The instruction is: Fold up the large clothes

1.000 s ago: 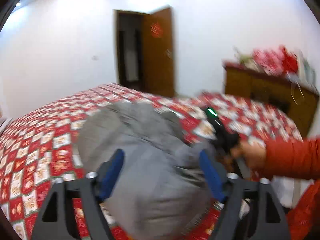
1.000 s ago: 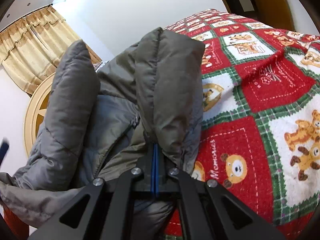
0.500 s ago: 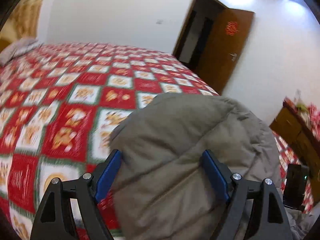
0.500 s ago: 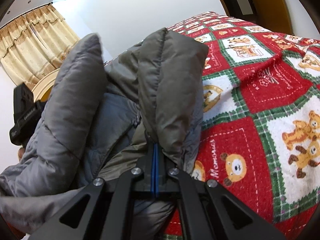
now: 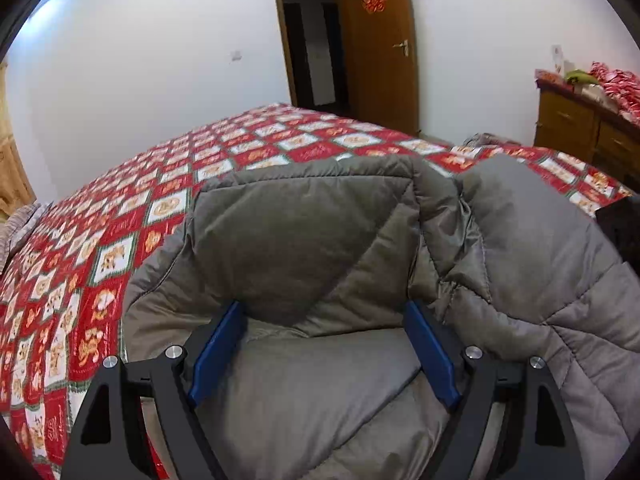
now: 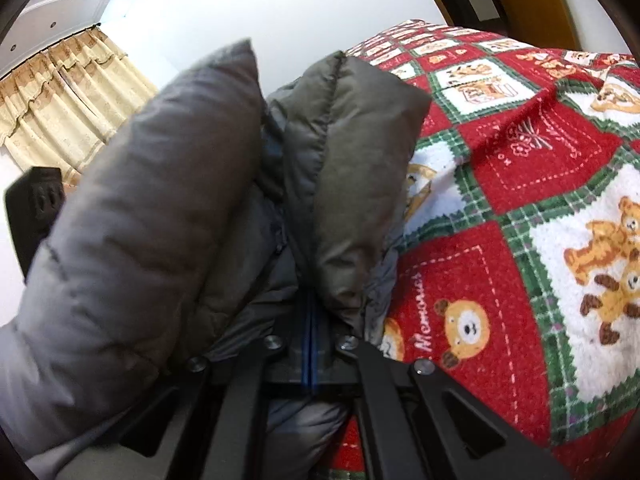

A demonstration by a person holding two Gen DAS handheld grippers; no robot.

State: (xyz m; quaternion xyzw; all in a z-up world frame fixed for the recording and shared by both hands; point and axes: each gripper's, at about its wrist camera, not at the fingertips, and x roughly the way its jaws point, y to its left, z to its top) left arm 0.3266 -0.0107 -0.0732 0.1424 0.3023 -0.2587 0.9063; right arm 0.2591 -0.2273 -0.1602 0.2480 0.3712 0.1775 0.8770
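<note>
mid-fold: grey puffer jacket (image 5: 320, 248) lies bunched on the bed (image 5: 168, 184), right tongs (image 6: 310, 344) pinched fully shut on its edge, left tongs (image 5: 320, 356) wide with a padded fold between the pads, grip uncertain. next likely calls for laying that fold flat. versus 1 second ago, left view sits lower and closer; right unchanged.

The puffy grey jacket (image 5: 320, 240) fills the way from 10 to 3 o'clock ahead of the left gripper (image 5: 324, 344), leaving the red patchwork bedspread (image 5: 120, 216) bare from 8 to 12 o'clock, while a wooden dresser (image 5: 580, 128) stands at 2 o'clock.
</note>
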